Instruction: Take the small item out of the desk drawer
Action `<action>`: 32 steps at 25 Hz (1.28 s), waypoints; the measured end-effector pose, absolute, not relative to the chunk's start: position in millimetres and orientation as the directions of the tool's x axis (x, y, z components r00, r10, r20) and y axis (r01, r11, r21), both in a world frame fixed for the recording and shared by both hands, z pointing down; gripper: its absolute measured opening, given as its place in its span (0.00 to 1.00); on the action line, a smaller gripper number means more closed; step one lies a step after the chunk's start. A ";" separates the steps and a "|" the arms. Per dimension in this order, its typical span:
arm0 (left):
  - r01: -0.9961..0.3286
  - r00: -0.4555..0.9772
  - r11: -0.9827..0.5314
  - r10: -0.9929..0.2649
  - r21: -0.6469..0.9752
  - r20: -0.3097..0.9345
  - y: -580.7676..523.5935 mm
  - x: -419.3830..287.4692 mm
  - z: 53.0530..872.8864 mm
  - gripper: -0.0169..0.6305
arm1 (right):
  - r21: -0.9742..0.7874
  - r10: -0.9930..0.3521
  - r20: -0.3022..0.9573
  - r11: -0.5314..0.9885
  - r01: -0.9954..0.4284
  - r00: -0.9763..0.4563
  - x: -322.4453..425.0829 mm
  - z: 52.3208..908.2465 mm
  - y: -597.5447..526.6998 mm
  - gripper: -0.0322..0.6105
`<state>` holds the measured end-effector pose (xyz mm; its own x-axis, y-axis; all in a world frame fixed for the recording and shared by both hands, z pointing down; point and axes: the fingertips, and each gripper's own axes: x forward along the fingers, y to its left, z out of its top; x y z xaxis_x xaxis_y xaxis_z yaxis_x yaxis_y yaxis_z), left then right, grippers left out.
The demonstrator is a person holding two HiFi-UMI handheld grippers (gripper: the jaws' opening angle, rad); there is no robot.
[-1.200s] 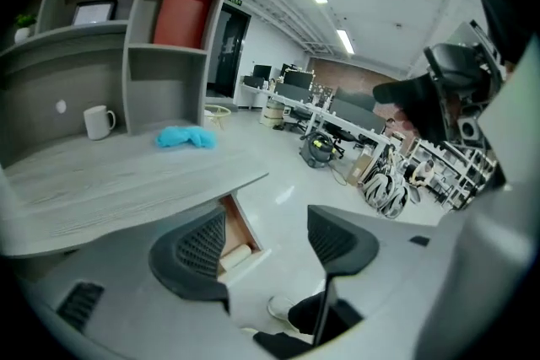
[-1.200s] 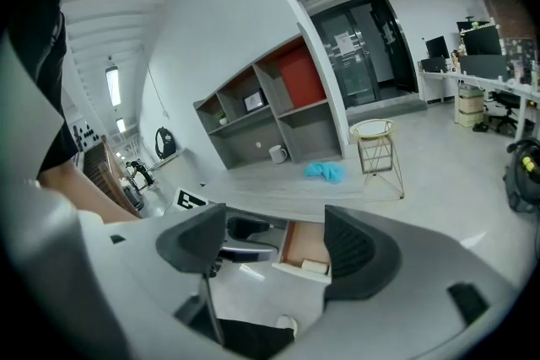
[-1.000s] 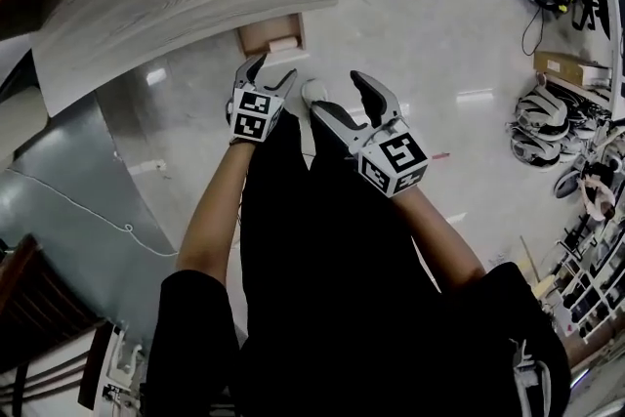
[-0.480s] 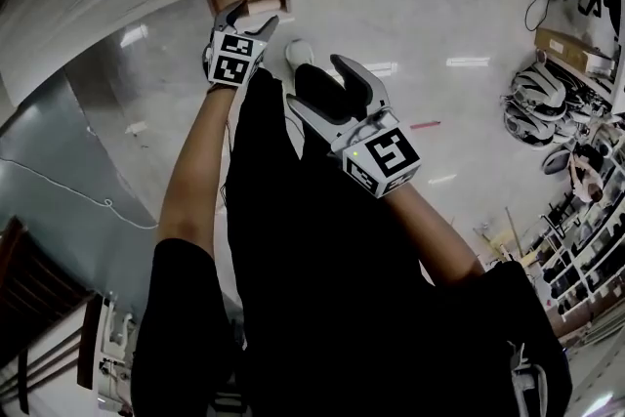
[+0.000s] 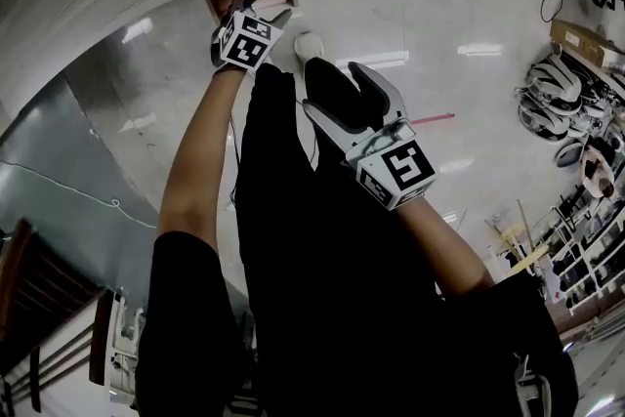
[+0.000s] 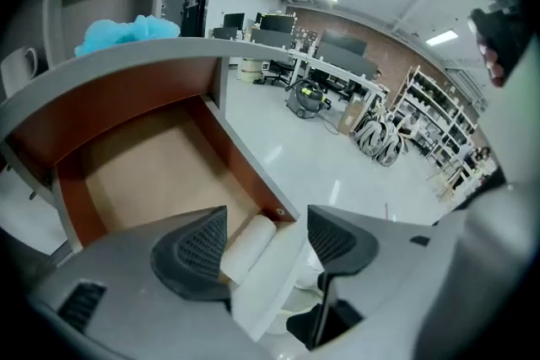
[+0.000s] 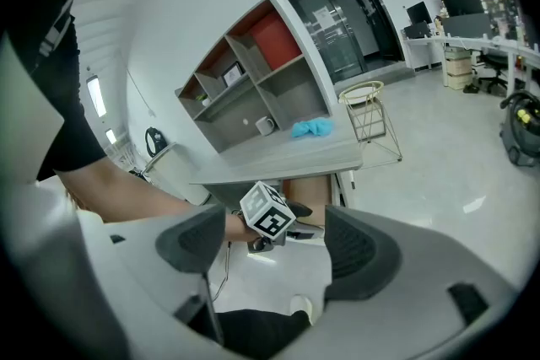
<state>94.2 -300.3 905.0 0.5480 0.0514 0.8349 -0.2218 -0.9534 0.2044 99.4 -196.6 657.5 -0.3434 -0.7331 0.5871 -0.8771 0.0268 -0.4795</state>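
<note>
Left gripper [image 6: 268, 236] is at the open drawer [image 6: 143, 173], fingers [image 6: 196, 247] apart, small white roll [image 6: 249, 247] in the drawer's front corner between them, just beside the left-hand one, while right gripper [image 7: 278, 244] hangs back, fingers apart, holding nothing.

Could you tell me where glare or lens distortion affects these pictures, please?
Head view: ceiling lights glare in streaks on the glossy floor. Left gripper view: fisheye bends the desk into an arc, corners vignetted black. Right gripper view: same curving on the shelving.
</note>
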 end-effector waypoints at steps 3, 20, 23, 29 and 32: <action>-0.208 0.534 -0.958 0.057 0.197 0.843 -296.0 93.1 917.7 0.46 | -0.480 -0.729 0.597 0.009 -0.877 -0.334 99.6 664.5 -187.1 0.60; -0.234 0.444 -0.943 0.113 0.237 0.889 -314.4 92.5 970.0 0.46 | -0.485 -0.717 0.636 -0.085 -0.870 -0.285 106.8 693.4 -168.1 0.60; -0.214 0.438 -0.951 0.112 0.224 0.892 -315.6 92.7 970.0 0.45 | -0.484 -0.723 0.637 -0.104 -0.869 -0.268 112.4 697.5 -167.0 0.60; -0.148 0.427 -0.926 0.258 0.348 0.867 -295.8 95.7 969.3 0.29 | -0.483 -0.720 0.643 -0.118 -0.868 -0.260 118.0 703.0 -165.1 0.60; -0.122 0.391 -0.942 0.243 0.311 0.888 -298.9 95.5 977.3 0.29 | -0.482 -0.716 0.649 -0.125 -0.867 -0.257 120.5 705.7 -164.1 0.60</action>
